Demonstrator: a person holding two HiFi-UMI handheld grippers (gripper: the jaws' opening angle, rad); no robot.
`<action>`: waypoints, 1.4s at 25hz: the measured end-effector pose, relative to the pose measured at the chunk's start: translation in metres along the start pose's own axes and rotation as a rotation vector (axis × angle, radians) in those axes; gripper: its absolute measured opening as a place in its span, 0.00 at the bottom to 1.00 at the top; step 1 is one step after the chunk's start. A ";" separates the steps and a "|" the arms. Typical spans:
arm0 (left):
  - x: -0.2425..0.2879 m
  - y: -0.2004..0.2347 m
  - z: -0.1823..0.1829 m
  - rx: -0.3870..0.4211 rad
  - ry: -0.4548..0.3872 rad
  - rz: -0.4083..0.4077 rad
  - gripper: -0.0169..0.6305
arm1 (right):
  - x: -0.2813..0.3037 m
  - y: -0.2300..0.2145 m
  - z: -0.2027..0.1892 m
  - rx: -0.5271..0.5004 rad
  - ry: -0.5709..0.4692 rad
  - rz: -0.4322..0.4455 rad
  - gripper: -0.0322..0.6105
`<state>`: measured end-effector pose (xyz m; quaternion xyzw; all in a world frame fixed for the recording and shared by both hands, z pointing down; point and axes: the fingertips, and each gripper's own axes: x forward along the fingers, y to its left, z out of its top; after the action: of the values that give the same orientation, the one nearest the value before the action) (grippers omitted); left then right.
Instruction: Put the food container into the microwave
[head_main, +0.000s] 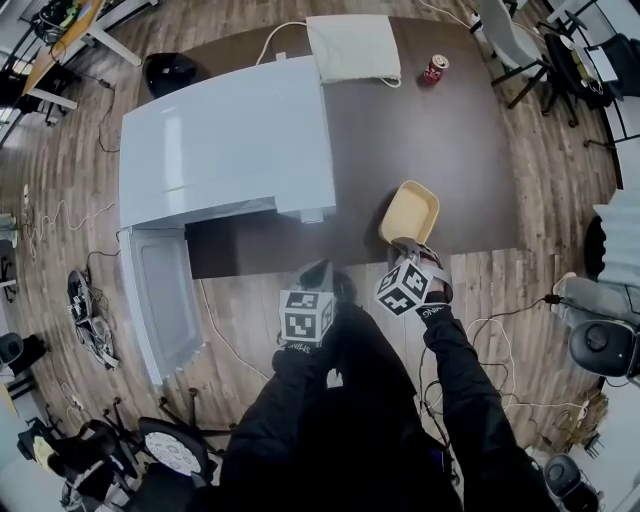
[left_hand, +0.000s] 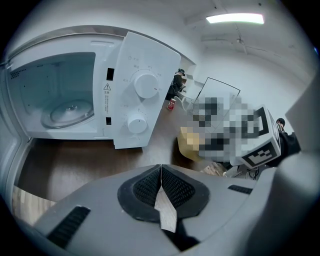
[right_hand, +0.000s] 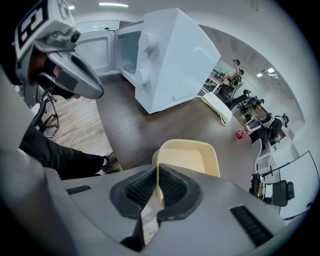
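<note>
A pale yellow food container (head_main: 408, 212) sits on the dark table (head_main: 450, 160), near its front edge and right of the white microwave (head_main: 225, 140). The microwave door (head_main: 160, 300) swings open past the table's front. My right gripper (head_main: 403, 246) is shut on the container's near rim; in the right gripper view the rim runs between the pads of the right gripper (right_hand: 157, 176), with the container (right_hand: 190, 156) just beyond. My left gripper (head_main: 318, 272) hangs off the table front, shut and empty. The left gripper (left_hand: 161, 174) faces the open cavity (left_hand: 62, 97) with its glass turntable.
A red can (head_main: 434, 68) and a folded white cloth (head_main: 352, 48) lie at the table's far side. The microwave's dial panel (left_hand: 141, 97) stands between the cavity and the container (left_hand: 186, 145). Office chairs, cables and desks surround the table on the wooden floor.
</note>
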<state>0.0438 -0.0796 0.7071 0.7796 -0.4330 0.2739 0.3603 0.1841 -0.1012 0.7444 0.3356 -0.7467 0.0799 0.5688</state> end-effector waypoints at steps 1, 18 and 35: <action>-0.003 0.000 0.000 -0.002 -0.005 0.003 0.08 | -0.004 0.002 0.002 -0.004 -0.005 -0.004 0.10; -0.052 0.024 -0.019 -0.084 -0.077 0.090 0.08 | -0.062 0.076 0.050 -0.102 -0.105 0.040 0.10; -0.099 0.083 -0.072 -0.263 -0.098 0.243 0.08 | -0.080 0.189 0.097 -0.331 -0.206 0.236 0.10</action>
<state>-0.0836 -0.0047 0.7033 0.6801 -0.5729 0.2182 0.4020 0.0055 0.0267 0.6885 0.1546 -0.8378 -0.0126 0.5234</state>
